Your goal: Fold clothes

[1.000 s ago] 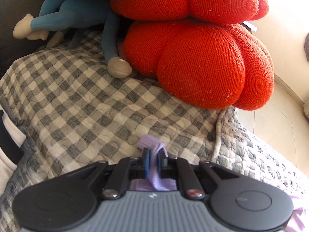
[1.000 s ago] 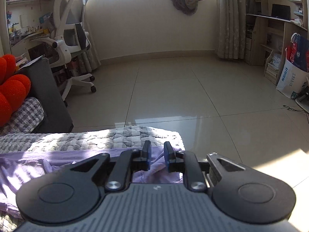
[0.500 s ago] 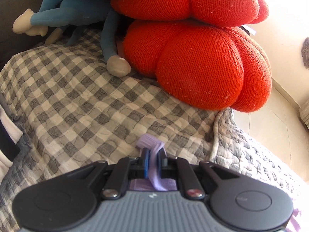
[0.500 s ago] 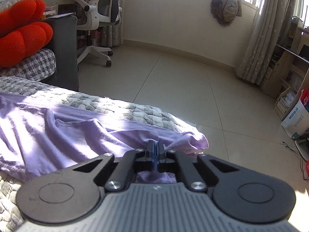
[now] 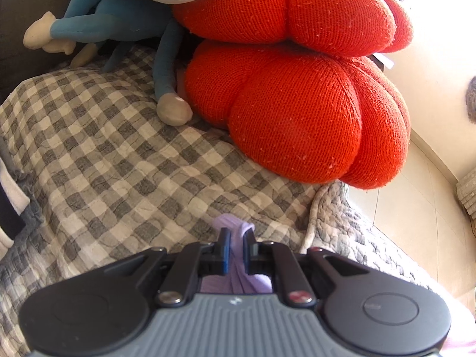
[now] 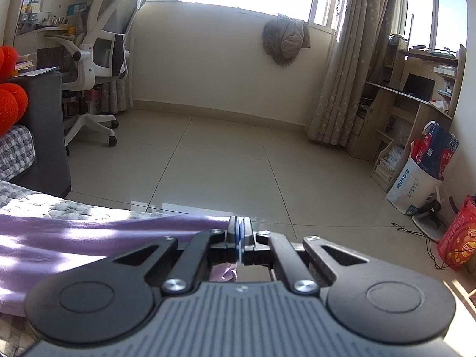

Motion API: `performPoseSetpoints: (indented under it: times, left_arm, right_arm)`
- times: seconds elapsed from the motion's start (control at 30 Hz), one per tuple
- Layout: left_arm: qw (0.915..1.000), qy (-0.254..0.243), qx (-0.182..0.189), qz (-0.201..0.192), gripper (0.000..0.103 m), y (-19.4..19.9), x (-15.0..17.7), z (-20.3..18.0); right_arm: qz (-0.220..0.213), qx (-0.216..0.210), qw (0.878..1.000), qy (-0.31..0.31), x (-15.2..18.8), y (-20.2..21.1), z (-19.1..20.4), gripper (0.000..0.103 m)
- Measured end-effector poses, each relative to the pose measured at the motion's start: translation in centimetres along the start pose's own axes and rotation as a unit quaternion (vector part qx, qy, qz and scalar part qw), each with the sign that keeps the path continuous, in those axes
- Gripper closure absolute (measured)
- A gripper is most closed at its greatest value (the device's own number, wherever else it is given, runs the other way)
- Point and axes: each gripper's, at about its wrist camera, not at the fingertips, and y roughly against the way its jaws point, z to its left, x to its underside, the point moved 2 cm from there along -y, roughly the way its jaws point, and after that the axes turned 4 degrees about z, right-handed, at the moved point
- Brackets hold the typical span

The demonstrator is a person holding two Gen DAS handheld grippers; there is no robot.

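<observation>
Two grippers, each clamped on the lilac garment.
Left wrist: left gripper [image 5: 236, 245] fingers pinch a garment [image 5: 235, 229] fold above the checked quilt [image 5: 119, 163], near the red cushions [image 5: 297, 113]. Right wrist: right gripper [image 6: 240, 235] fingers closed on the garment edge; cloth stretches left over the quilt, floor [image 6: 238, 163] beyond.

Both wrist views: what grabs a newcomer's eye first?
In the left wrist view, two orange knitted cushions stacked at upper right on the checked quilt, with a blue plush toy beside them. Then the lilac garment: the left gripper pinches a fold, and the right gripper is shut on an edge, fabric stretching left from it.
</observation>
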Motion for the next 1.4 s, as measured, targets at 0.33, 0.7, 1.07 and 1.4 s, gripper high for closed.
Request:
performPoseSetpoints:
  times: [0.33,0.7,1.07,1.4]
  left_arm:
    - [0.9999,-0.012,0.008,-0.003,0.094,-0.7,-0.3,-0.9]
    - [0.999,-0.043,-0.007,-0.012,0.049,0.0,-1.2,-0.5]
    - [0.9997,-0.014,0.018,0.005,0.041,6.2,1.9,5.4]
    - [0.9956,0.069,0.041,0.048,0.039,5.1,6.0,6.0]
  right_arm:
    - [0.012,0.043,0.998,-0.047,-0.8,1.0,-2.7,0.102]
    - [0.082,0.071,0.991,-0.072,2.8,-5.9,0.9,0.099]
    - [0.058,-0.159,0.984,0.047,-0.2,4.6,9.4,0.09]
    - [0.093,-0.43,0.857,0.269,3.7,14.2,29.8,0.069]
